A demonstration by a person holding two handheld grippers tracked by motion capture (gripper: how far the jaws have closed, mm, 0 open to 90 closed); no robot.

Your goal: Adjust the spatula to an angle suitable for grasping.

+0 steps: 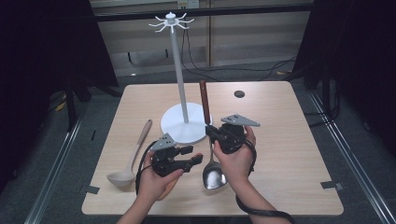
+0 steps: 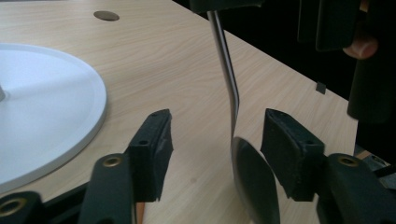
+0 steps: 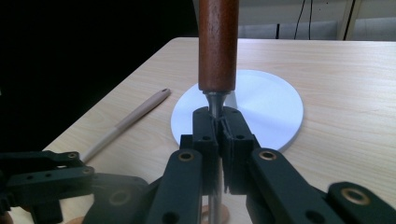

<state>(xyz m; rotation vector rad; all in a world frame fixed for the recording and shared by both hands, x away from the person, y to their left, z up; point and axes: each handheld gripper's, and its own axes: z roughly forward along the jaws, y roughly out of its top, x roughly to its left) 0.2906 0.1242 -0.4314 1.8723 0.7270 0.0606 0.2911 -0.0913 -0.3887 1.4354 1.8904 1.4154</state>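
Right hand-held gripper (image 3: 219,140) around metal ladle (image 1: 213,175).

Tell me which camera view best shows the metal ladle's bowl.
The high view: the metal ladle's bowl shows whole, below the right gripper. The left gripper view catches its edge between open jaws; the right gripper view shows the clamped shaft.

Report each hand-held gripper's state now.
Left hand-held gripper: open, jaws either side of the metal ladle, not pressing.
Right hand-held gripper: shut on the metal ladle's shaft.
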